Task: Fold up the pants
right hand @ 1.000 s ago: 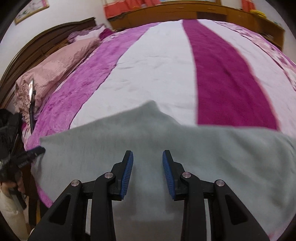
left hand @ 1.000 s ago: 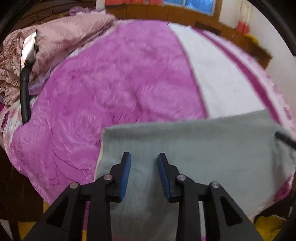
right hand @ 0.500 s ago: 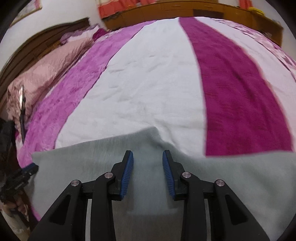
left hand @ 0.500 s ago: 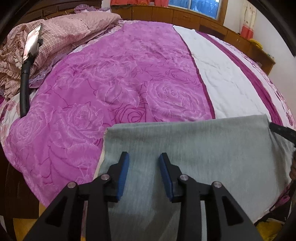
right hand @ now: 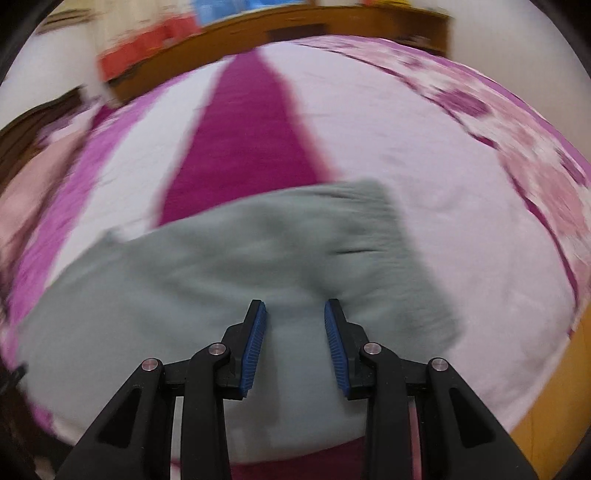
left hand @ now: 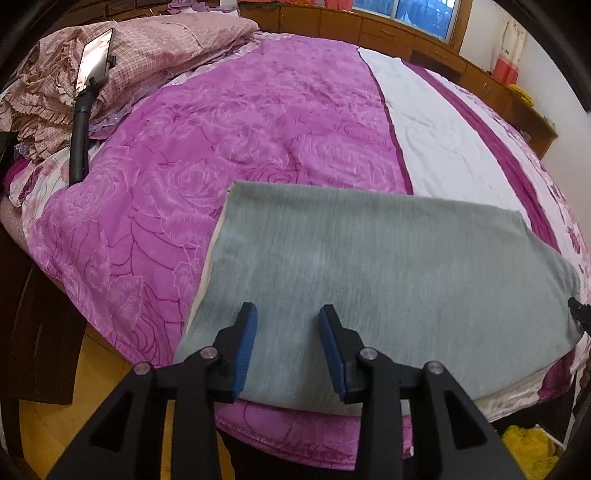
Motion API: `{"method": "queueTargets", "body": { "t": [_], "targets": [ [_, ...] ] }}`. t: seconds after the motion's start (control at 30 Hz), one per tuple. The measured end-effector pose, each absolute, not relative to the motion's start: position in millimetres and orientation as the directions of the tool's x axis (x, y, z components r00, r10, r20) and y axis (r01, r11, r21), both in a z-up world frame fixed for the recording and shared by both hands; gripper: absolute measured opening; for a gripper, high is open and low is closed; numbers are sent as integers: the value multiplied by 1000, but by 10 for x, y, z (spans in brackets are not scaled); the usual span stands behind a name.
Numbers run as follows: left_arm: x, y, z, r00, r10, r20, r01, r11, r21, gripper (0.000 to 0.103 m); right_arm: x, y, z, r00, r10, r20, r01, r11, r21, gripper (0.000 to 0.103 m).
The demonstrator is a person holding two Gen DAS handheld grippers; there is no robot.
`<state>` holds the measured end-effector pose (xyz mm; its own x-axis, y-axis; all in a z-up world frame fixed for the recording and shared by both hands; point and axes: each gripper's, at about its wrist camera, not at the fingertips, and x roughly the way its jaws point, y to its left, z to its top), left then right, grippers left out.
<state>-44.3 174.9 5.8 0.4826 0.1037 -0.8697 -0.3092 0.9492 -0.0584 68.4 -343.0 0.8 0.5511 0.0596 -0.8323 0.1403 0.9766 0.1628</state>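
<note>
Grey pants (left hand: 388,266) lie flat as a long band across the near edge of the bed. My left gripper (left hand: 288,314) is open and empty, just above the pants' left end. In the blurred right wrist view the pants (right hand: 207,280) show their right end with a gathered edge (right hand: 373,206). My right gripper (right hand: 295,310) is open and empty over that end. Its tip (left hand: 580,317) shows at the right edge of the left wrist view.
The bed has a purple rose-patterned blanket (left hand: 221,122) with white and magenta stripes (right hand: 243,140). Pink pillows (left hand: 155,48) and a phone on a black holder (left hand: 88,81) lie at the left. Wooden cabinets (left hand: 406,29) line the far wall. Wood floor (left hand: 85,369) lies below.
Both grippers pulled back and up, staying open. The right wrist view swung right, from the pants' middle to their right end. The pants lie still.
</note>
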Motion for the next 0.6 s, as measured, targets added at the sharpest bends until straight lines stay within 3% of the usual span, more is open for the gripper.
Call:
{"method": "queueTargets", "body": {
  "t": [0.13, 0.33, 0.53, 0.6],
  "targets": [
    [-458, 1722, 34, 479, 122, -869, -316, 948, -42, 41, 686, -3791, -16, 574, 176, -800, 258, 888, 380, 19],
    [-459, 1691, 23, 474, 140, -869, -328, 944, -27, 44, 764, -3601, 378, 658, 174, -733, 128, 933, 336, 20],
    [-478, 1674, 10, 481, 145, -865, -323, 946, -22, 44, 1250, -3485, -49, 561, 154, -813, 126, 955, 268, 20],
    [-476, 1684, 10, 482, 140, -865, -322, 946, -27, 44, 1294, -3469, -112, 595, 145, -791, 73, 970, 233, 20]
  ]
}}
